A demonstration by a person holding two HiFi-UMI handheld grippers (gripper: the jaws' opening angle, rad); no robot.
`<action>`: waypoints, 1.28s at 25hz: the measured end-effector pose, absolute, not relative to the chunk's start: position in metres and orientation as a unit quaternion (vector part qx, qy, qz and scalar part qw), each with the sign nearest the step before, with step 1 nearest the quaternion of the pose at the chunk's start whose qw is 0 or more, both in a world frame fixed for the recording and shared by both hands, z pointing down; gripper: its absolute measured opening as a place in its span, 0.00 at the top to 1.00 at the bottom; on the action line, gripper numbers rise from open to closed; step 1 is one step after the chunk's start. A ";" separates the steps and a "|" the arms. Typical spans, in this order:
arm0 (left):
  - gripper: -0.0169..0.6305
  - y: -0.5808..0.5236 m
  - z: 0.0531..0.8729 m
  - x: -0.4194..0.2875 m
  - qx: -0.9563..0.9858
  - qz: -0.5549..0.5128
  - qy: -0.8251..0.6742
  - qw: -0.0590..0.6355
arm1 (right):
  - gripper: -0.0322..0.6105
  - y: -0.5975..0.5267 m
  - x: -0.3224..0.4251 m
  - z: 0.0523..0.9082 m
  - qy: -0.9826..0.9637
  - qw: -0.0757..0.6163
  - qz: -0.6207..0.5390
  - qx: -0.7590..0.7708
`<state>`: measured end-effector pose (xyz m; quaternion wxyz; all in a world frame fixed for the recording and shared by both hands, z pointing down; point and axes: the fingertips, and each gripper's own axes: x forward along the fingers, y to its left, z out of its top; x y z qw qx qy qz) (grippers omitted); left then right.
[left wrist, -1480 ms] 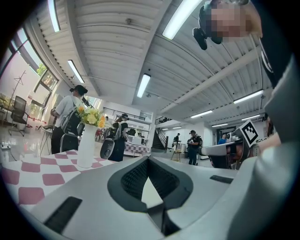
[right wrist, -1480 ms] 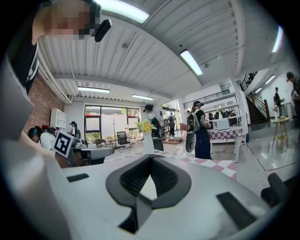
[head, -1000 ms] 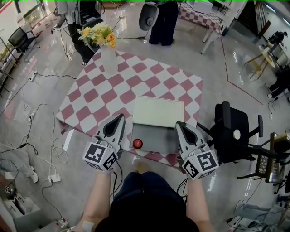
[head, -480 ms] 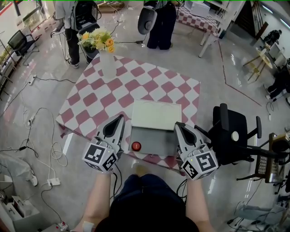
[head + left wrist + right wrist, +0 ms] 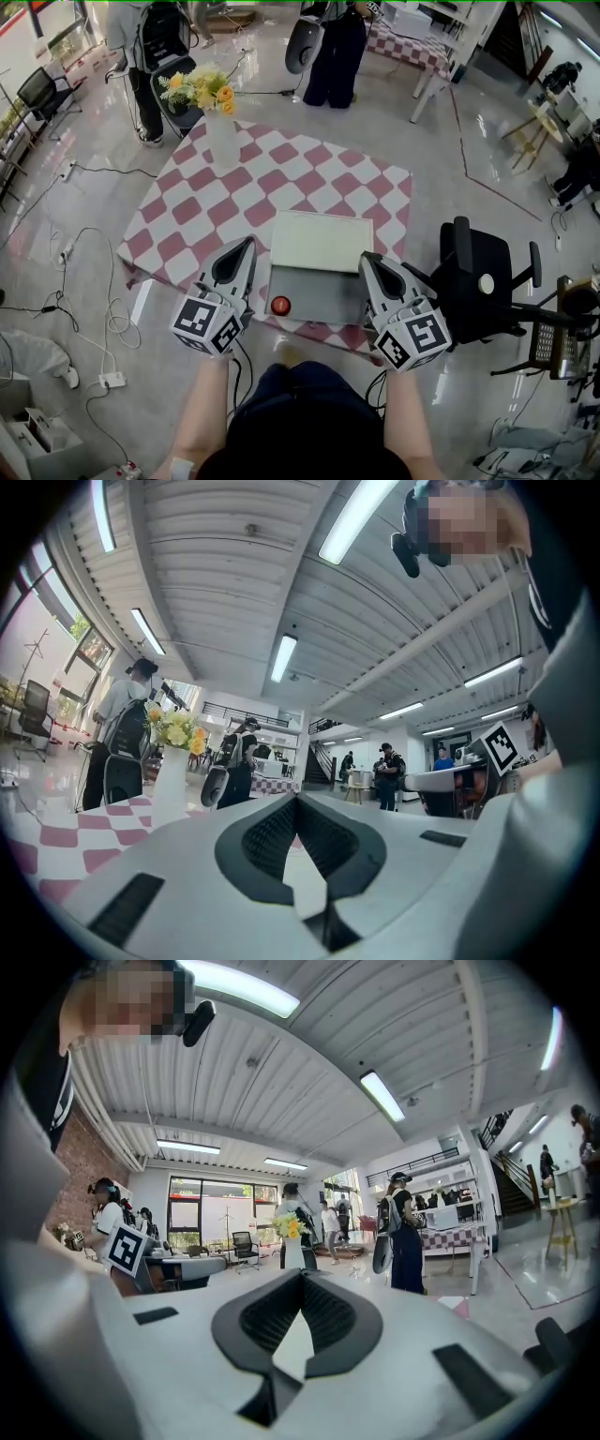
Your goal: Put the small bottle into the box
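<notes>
The small bottle (image 5: 280,305), seen from above by its red cap, stands inside the open grey box (image 5: 323,291), in its near left corner. The box's white lid (image 5: 319,241) stands open on the far side. In the head view my left gripper (image 5: 248,243) hovers just left of the box with its jaws shut and nothing between them. My right gripper (image 5: 367,256) sits at the box's right edge, also shut and empty. In the left gripper view the left gripper (image 5: 295,799) has its tips together, and in the right gripper view so does the right gripper (image 5: 302,1274). Neither touches the bottle.
The box rests near the front edge of a table with a pink-and-white checked cloth (image 5: 262,178). A white vase of yellow flowers (image 5: 220,131) stands at its far left corner. A black office chair (image 5: 478,272) is close on the right. Cables (image 5: 80,281) lie on the floor at left. People stand beyond the table.
Both grippers have kept still. The head view has shifted a little, so the table and box sit slightly higher. People at the back have moved.
</notes>
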<state>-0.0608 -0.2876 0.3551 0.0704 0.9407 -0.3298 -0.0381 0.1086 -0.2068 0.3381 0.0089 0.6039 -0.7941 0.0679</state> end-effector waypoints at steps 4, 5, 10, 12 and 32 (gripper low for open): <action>0.98 -0.288 0.354 -0.060 0.940 -0.041 -0.330 0.073 | 0.94 -0.207 0.109 0.340 -0.795 0.010 0.067 0.603; 0.98 -0.287 0.354 -0.060 0.940 -0.041 -0.330 0.073 | 0.95 -0.207 0.109 0.340 -0.795 0.010 0.068 0.602; 0.98 -0.285 0.352 -0.059 0.941 -0.041 -0.328 0.073 | 0.95 -0.207 0.108 0.338 -0.798 0.009 0.067 0.599; 0.98 -0.285 0.353 -0.060 0.941 -0.041 -0.329 0.073 | 0.95 -0.206 0.107 0.338 -0.800 0.008 0.067 0.597; 0.98 -0.297 0.352 -0.054 0.940 -0.044 -0.329 0.072 | 0.95 -0.217 0.110 0.338 -0.805 0.012 0.062 0.591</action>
